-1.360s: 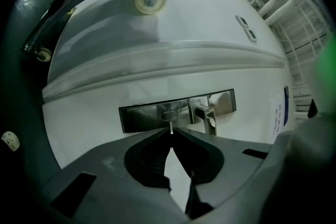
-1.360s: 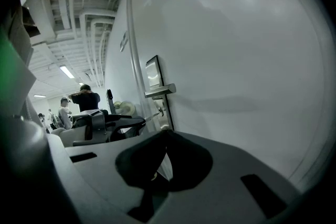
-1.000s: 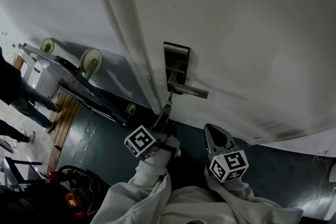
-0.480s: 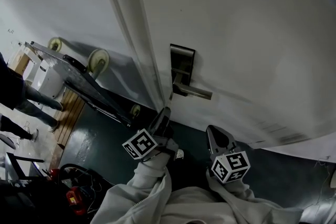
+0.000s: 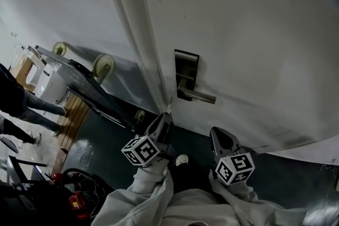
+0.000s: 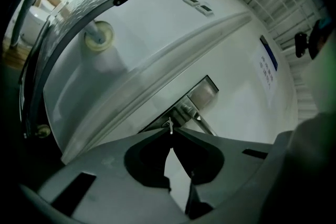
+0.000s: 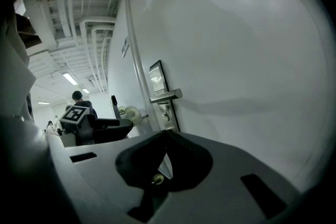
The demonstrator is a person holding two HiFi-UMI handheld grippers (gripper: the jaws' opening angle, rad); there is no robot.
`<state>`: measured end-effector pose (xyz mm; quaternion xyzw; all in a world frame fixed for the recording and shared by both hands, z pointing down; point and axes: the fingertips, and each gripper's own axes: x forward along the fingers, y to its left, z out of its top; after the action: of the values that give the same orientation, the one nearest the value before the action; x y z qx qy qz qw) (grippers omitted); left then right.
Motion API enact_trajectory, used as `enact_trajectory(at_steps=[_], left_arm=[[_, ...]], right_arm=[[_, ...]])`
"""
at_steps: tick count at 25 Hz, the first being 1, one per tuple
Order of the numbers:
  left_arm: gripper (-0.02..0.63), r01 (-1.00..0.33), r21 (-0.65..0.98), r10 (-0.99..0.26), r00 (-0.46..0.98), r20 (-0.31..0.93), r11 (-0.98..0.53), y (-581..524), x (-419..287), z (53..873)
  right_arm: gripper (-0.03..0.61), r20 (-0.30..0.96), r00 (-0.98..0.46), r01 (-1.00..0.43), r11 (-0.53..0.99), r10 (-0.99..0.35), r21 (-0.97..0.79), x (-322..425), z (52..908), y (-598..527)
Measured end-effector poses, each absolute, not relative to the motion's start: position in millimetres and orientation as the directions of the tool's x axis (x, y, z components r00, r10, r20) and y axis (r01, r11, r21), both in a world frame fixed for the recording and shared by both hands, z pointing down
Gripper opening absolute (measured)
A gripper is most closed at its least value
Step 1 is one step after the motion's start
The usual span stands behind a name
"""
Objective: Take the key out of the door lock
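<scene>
Holding the key (image 6: 168,124): our left gripper (image 6: 170,132), jaws pinching it at their tips;
Key: apart from the door lock (image 5: 186,72), just near of it, below the handle (image 5: 200,96);
Right gripper (image 7: 167,138): we see jaws pressed together on nothing, right of the left one

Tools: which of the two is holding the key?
The left tool: its tips pinch the small metal key in front of the lock plate. The right tool is shut with nothing between its tips.
</scene>
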<state>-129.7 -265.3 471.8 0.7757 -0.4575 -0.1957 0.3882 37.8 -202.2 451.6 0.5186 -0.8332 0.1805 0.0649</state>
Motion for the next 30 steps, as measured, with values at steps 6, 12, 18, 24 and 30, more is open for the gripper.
enact_trajectory(at_steps=[6,12,18,24,30], left_arm=[[0.025,-0.683,0.638,-0.856,0.513,0.073,-0.355,-259,-138,459],[0.025,-0.772,0.494,-0.851,0.513,0.110,-0.401,-251,-142,457],[0.025,-0.793,0.399,-0.832,0.541,0.118,-0.460,-245,-135,454],[0.026,-0.823,0.155,-0.812,0.566,0.143,-0.547,-234,-119,456],[0.026,-0.798,0.061,-0.791,0.603,0.103,-0.600,-227,-104,449]], right_arm=[[0.052,0.289,-0.450,-0.890,0.397,-0.845,-0.224,37,449,-208],[0.052,0.286,-0.448,-0.892,0.402,-0.847,-0.207,40,447,-213],[0.052,0.288,-0.444,-0.894,0.398,-0.848,-0.205,42,447,-214],[0.052,0.269,-0.431,-0.900,0.392,-0.861,-0.188,50,443,-213],[0.051,0.254,-0.456,-0.889,0.422,-0.853,-0.178,46,441,-208]])
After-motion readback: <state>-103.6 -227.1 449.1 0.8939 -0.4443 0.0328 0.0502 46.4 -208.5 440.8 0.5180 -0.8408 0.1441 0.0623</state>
